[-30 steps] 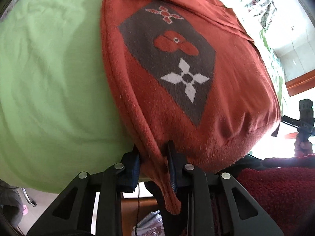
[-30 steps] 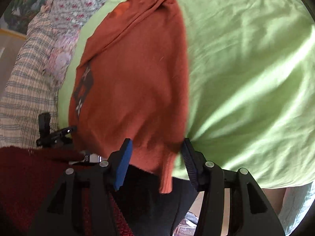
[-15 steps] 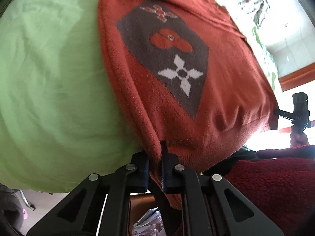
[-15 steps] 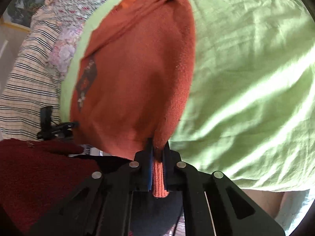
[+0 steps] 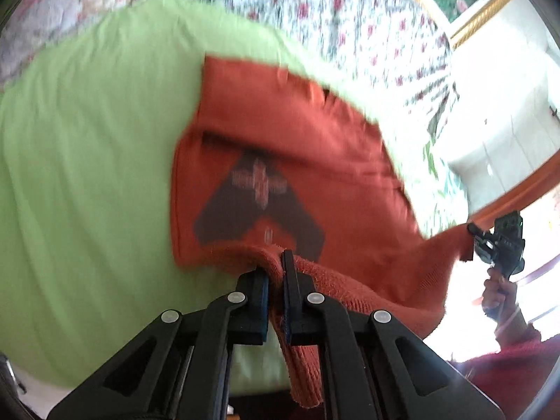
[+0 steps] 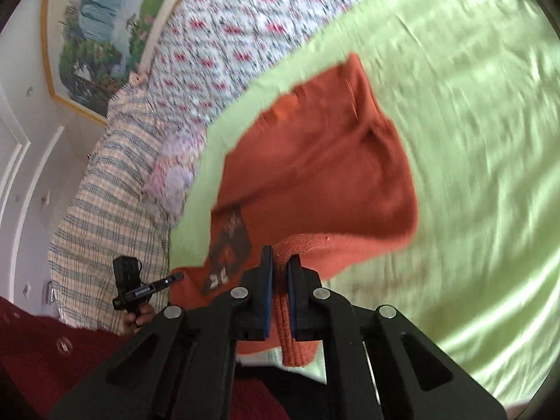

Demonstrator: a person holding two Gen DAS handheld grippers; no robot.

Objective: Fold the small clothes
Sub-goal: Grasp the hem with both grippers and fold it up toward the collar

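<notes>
**A:** Where's everything sitting? Biggest thing first.

**B:** Green bedsheet (image 5: 87, 175) fills most of both views, floral quilt (image 6: 245, 28) up at 12 o'clock. The rust sweater (image 5: 308, 147) lies mid-sheet, its near hem lifted and doubling over the dark patterned patch (image 5: 259, 206).

**A:** And the tongs?

**B:** Left tongs (image 5: 275, 280) clamp tight on one hem corner at 6 o'clock; right tongs (image 6: 280, 273) pinch the other corner the same way.
</notes>
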